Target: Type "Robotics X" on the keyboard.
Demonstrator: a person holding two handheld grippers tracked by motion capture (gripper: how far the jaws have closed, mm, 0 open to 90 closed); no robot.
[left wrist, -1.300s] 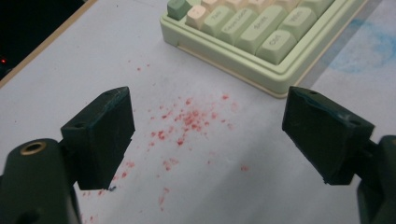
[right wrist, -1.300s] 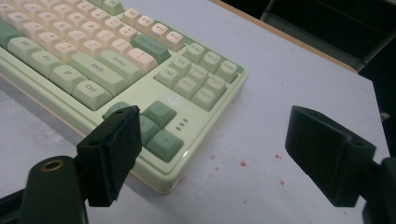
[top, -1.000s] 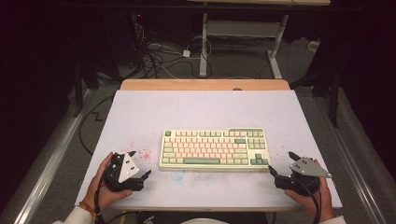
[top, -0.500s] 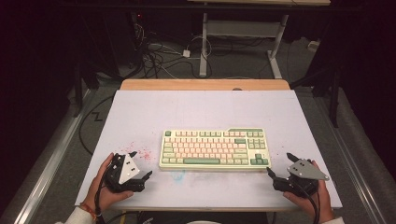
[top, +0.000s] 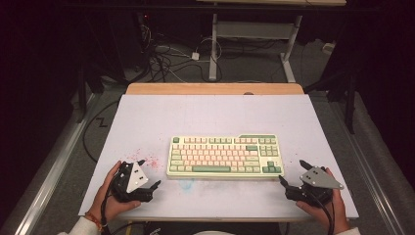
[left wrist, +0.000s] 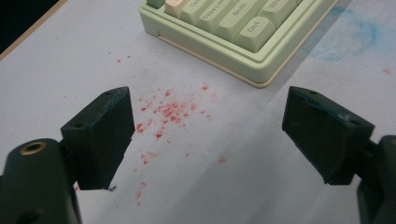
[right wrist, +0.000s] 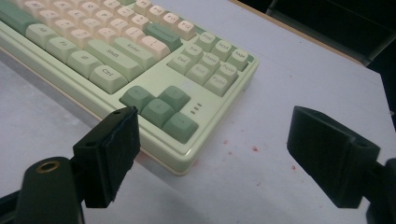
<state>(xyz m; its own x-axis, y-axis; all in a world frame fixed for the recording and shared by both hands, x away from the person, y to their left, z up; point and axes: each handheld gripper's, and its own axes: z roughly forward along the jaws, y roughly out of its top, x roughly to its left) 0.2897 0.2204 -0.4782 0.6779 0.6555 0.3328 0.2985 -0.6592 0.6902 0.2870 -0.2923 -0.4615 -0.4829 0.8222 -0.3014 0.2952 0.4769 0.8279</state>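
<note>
The white worktop [top: 215,117] carries a green-and-cream keyboard [top: 224,156] lying flat near its front edge, midway between the two hands. The left gripper [top: 149,177] rests low at the keyboard's left front corner, fingers [left wrist: 100,135] spread wide over a scatter of red specks [left wrist: 168,112], holding nothing. The right gripper [top: 292,175] sits just off the right front corner, fingers [right wrist: 112,154] likewise apart and empty. Since the earlier frames, both hands have barely shifted.
</note>
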